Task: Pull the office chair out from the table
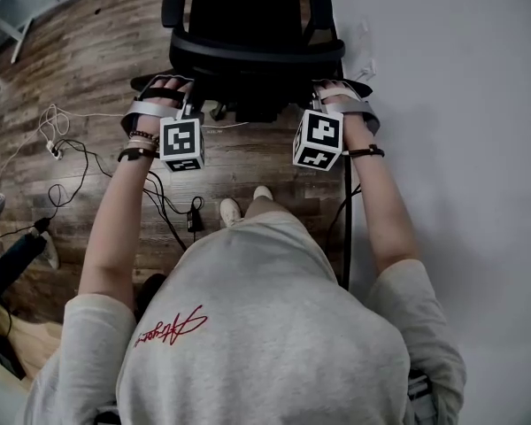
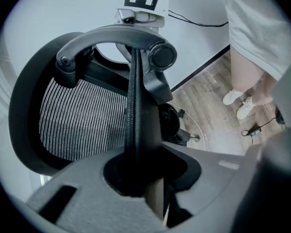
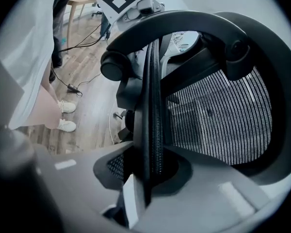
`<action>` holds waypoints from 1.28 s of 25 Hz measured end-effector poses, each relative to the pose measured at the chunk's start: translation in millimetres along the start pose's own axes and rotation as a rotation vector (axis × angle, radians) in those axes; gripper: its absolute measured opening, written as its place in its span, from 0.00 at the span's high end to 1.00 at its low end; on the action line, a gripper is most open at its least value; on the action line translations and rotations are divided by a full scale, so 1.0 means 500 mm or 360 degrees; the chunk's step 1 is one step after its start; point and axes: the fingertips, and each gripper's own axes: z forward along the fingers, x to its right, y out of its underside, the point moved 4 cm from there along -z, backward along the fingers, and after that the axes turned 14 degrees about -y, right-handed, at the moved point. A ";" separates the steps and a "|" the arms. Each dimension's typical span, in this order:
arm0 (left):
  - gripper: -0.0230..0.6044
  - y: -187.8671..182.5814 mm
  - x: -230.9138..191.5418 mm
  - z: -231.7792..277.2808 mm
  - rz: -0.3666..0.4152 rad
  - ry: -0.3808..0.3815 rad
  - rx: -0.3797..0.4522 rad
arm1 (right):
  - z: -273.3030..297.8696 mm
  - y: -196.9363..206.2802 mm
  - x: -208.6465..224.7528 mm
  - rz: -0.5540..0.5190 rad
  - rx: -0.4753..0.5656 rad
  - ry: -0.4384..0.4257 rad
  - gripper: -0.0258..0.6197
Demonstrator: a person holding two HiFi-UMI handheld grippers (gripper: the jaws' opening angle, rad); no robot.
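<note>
1 overhead, 2 close-ups; common office chair (image 1: 248, 25)

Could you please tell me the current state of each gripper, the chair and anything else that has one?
Left gripper: shut on the backrest rim.
Right gripper: shut on the backrest rim, opposite side.
Office chair: upright, held at both sides of its back.
Cables: lying loose on the floor.

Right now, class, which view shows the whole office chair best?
The head view: the office chair appears from above, with backrest top, seat and both armrests. The left gripper view and right gripper view show only its mesh backrest and frame edge, close up, clamped in the left gripper and right gripper.
</note>
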 end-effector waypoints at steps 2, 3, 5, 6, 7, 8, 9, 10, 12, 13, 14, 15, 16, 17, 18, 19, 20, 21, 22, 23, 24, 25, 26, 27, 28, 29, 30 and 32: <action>0.85 -0.001 0.002 -0.003 -0.0002 0.0008 -0.0001 | -0.002 -0.001 -0.003 -0.0003 0.0003 0.0004 0.84; 0.85 -0.001 0.002 -0.005 -0.0002 0.0010 -0.0002 | -0.005 -0.004 -0.003 -0.0004 0.0010 0.0008 0.84; 0.85 -0.002 -0.001 -0.007 -0.0006 0.0012 -0.0004 | -0.012 -0.007 -0.001 -0.0001 0.0021 0.0014 0.84; 0.85 -0.004 -0.001 -0.008 -0.0010 0.0012 -0.0004 | -0.015 -0.007 0.000 -0.0002 0.0022 0.0014 0.84; 0.85 -0.005 -0.001 -0.009 -0.0012 0.0011 -0.0005 | -0.016 -0.006 0.000 -0.0005 0.0023 0.0015 0.84; 0.85 -0.005 -0.001 -0.009 -0.0012 0.0010 -0.0007 | -0.016 -0.006 0.001 -0.0009 0.0026 0.0017 0.84; 0.85 -0.003 -0.002 -0.010 -0.0012 0.0012 -0.0010 | -0.016 -0.008 0.002 -0.0013 0.0029 0.0021 0.84; 0.85 -0.002 -0.003 -0.011 -0.0013 0.0016 -0.0014 | -0.017 -0.009 0.003 -0.0019 0.0031 0.0028 0.84; 0.85 -0.002 -0.005 -0.014 -0.0020 0.0027 -0.0017 | -0.021 -0.009 0.001 -0.0032 0.0030 0.0042 0.84; 0.85 -0.004 -0.006 -0.015 -0.0022 0.0031 -0.0017 | -0.023 -0.008 0.000 -0.0037 0.0027 0.0047 0.84; 0.85 -0.004 -0.006 -0.016 -0.0025 0.0038 -0.0018 | -0.024 -0.007 -0.001 -0.0041 0.0026 0.0047 0.84; 0.84 -0.004 -0.006 -0.016 -0.0029 0.0054 -0.0020 | -0.024 -0.007 0.000 -0.0046 0.0025 0.0046 0.84; 0.81 -0.004 -0.005 -0.016 -0.0040 0.0083 -0.0024 | -0.024 -0.006 0.000 -0.0053 0.0025 0.0044 0.84; 0.79 -0.005 -0.003 -0.016 -0.0057 0.0125 -0.0029 | -0.024 -0.006 0.000 -0.0059 0.0028 0.0042 0.84; 0.78 -0.006 -0.002 -0.016 -0.0078 0.0173 -0.0035 | -0.024 -0.006 0.001 -0.0064 0.0032 0.0039 0.84; 0.75 -0.006 0.000 -0.017 -0.0097 0.0221 -0.0042 | -0.023 -0.006 0.001 -0.0066 0.0037 0.0032 0.83; 0.73 -0.006 0.002 -0.018 -0.0110 0.0262 -0.0049 | -0.024 -0.006 0.001 -0.0064 0.0043 0.0019 0.83; 0.71 -0.006 0.003 -0.020 -0.0117 0.0294 -0.0053 | -0.024 -0.007 0.001 -0.0058 0.0049 0.0000 0.83; 0.70 -0.007 0.005 -0.022 -0.0119 0.0318 -0.0054 | -0.026 -0.007 0.001 -0.0050 0.0054 -0.0021 0.82; 0.68 -0.007 0.007 -0.024 -0.0118 0.0333 -0.0055 | -0.028 -0.006 0.000 -0.0044 0.0059 -0.0044 0.82; 0.67 -0.008 0.006 -0.025 -0.0117 0.0339 -0.0056 | -0.030 -0.006 -0.001 -0.0040 0.0062 -0.0066 0.81; 0.66 -0.007 0.005 -0.025 -0.0120 0.0346 -0.0057 | -0.031 -0.006 -0.002 -0.0036 0.0066 -0.0088 0.79; 0.66 -0.007 0.004 -0.026 -0.0127 0.0360 -0.0058 | -0.033 -0.007 -0.003 -0.0032 0.0072 -0.0110 0.77; 0.66 -0.007 0.003 -0.026 -0.0138 0.0380 -0.0060 | -0.035 -0.007 -0.004 -0.0027 0.0080 -0.0131 0.75; 0.66 -0.007 0.002 -0.026 -0.0149 0.0399 -0.0063 | -0.038 -0.007 -0.004 -0.0021 0.0091 -0.0146 0.71; 0.66 -0.008 0.000 -0.026 -0.0157 0.0410 -0.0064 | -0.042 -0.008 -0.002 -0.0015 0.0108 -0.0150 0.71; 0.66 -0.009 -0.002 -0.026 -0.0157 0.0411 -0.0066 | -0.050 -0.010 0.001 -0.0010 0.0128 -0.0144 0.71; 0.67 -0.010 -0.009 -0.028 -0.0147 0.0388 -0.0075 | -0.068 -0.017 0.009 -0.0007 0.0163 -0.0134 0.66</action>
